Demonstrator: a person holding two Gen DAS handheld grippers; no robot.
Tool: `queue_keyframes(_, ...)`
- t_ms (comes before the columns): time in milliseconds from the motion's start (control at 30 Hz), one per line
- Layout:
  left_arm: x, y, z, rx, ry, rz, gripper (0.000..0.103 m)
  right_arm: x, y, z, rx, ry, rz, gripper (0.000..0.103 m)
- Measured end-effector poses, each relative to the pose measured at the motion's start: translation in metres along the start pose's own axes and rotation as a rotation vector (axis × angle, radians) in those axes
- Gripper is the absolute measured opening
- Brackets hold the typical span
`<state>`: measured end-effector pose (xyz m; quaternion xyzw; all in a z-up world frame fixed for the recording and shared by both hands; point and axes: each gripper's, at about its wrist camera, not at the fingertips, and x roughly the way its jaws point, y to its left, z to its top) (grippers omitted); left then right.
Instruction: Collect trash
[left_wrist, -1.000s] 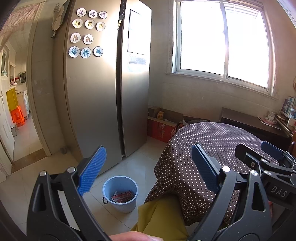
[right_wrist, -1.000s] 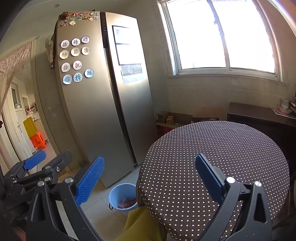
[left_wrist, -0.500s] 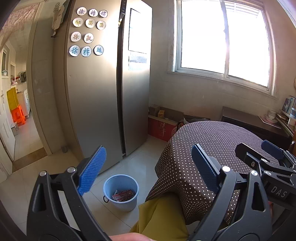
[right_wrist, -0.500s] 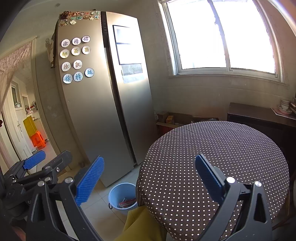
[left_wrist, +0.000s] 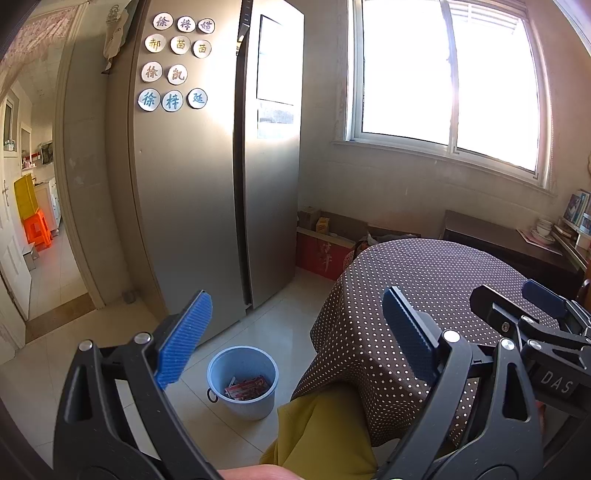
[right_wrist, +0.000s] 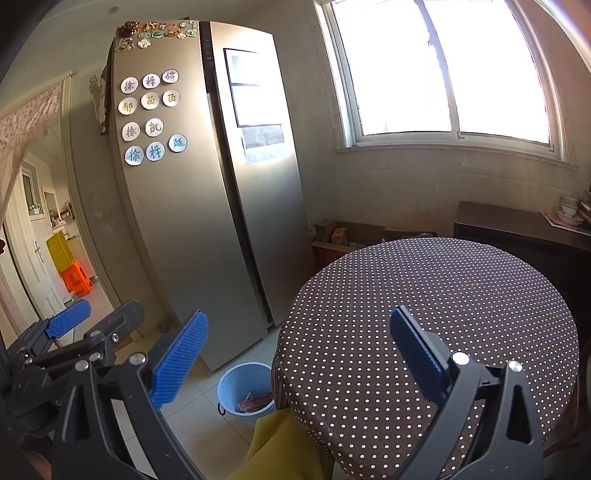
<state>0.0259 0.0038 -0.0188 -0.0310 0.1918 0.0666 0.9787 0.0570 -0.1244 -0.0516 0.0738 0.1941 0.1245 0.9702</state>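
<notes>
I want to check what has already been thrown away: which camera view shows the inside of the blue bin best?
The left wrist view: the blue bin stands in open floor, its whole rim and the red wrappers inside visible. In the right wrist view the bin is smaller and the tablecloth edge cuts off its right side.

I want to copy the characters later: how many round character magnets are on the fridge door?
11, all on the fridge's left door: three in the top row, three in the second, two in the third, three blue ones at the bottom. None looks hidden.
</notes>
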Motion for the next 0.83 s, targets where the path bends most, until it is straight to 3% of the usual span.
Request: queue_keyframes(833,0.0079,0.0035,-0.0002,0.011,0.023,0.006,0.094,0.0085,-0.0014,-0.0044,0.021,0.025,-0.001,0.097)
